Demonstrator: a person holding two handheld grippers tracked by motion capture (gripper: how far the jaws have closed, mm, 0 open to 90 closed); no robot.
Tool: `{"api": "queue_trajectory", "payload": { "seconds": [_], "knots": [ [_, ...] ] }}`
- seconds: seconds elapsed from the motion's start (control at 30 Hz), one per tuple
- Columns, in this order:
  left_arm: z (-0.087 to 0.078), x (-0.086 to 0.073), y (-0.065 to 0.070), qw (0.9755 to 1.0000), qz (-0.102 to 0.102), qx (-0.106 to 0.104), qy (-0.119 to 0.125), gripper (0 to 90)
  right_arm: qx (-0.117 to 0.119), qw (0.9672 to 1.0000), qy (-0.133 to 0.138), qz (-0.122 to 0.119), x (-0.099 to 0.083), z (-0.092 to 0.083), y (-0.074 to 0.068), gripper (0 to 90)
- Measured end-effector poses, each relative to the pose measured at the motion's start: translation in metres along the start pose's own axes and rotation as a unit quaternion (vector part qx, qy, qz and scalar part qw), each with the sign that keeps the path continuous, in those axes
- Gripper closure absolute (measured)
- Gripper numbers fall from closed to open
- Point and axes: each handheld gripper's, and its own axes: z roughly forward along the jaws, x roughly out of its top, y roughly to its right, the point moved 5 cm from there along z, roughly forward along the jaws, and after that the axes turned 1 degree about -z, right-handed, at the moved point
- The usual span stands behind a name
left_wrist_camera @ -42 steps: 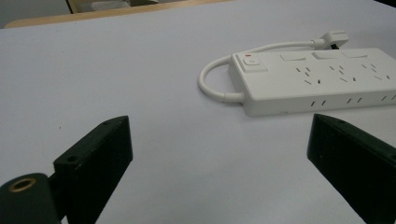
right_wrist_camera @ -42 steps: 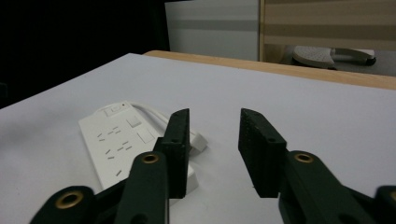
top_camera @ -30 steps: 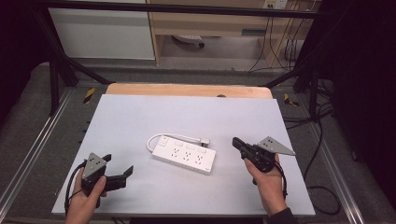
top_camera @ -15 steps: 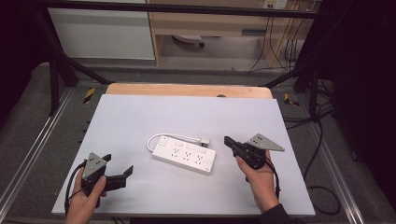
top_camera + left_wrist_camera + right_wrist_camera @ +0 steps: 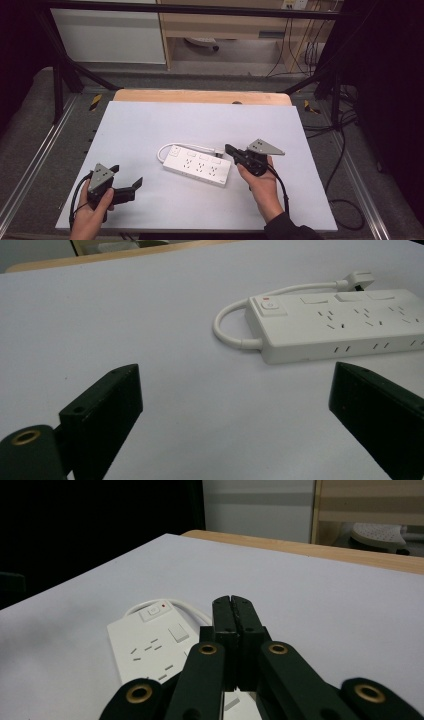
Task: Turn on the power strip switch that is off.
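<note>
A white power strip point(image 5: 198, 165) lies near the middle of the pale table, its short cord looped behind it and a plug point(image 5: 218, 150) at the cord's end. In the left gripper view the power strip point(image 5: 345, 325) sits ahead at upper right, its switch at the near end. My left gripper point(image 5: 126, 188) rests at the front left, jaws wide open and nothing between them. My right gripper point(image 5: 230, 149) is shut, its tip over the strip's right end near the plug. In the right gripper view the closed right gripper point(image 5: 232, 602) points over the power strip point(image 5: 150, 645).
The pale table top point(image 5: 150, 125) has a wooden strip point(image 5: 200, 96) along its far edge. Metal rails point(image 5: 30, 165) run along both sides. Cables point(image 5: 345, 150) hang off to the right, beyond the table.
My right gripper has moved left toward the power strip's right end, staying shut. The left gripper and the power strip have not moved.
</note>
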Motion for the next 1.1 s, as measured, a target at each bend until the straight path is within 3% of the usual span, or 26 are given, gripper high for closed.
{"api": "queue_trajectory", "payload": {
  "seconds": [0.43,1.1],
  "knots": [
    [0.001,0.000,0.001,1.0000,0.002,-0.001,-0.001,7.0,0.011,0.9998,-0.019,-0.003,-0.005,0.024,-0.011,90.0],
    [0.001,-0.001,0.001,1.0000,0.001,-0.001,-0.003,7.0,0.020,0.9992,-0.034,-0.011,-0.008,0.041,-0.018,90.0]
  ]
}}
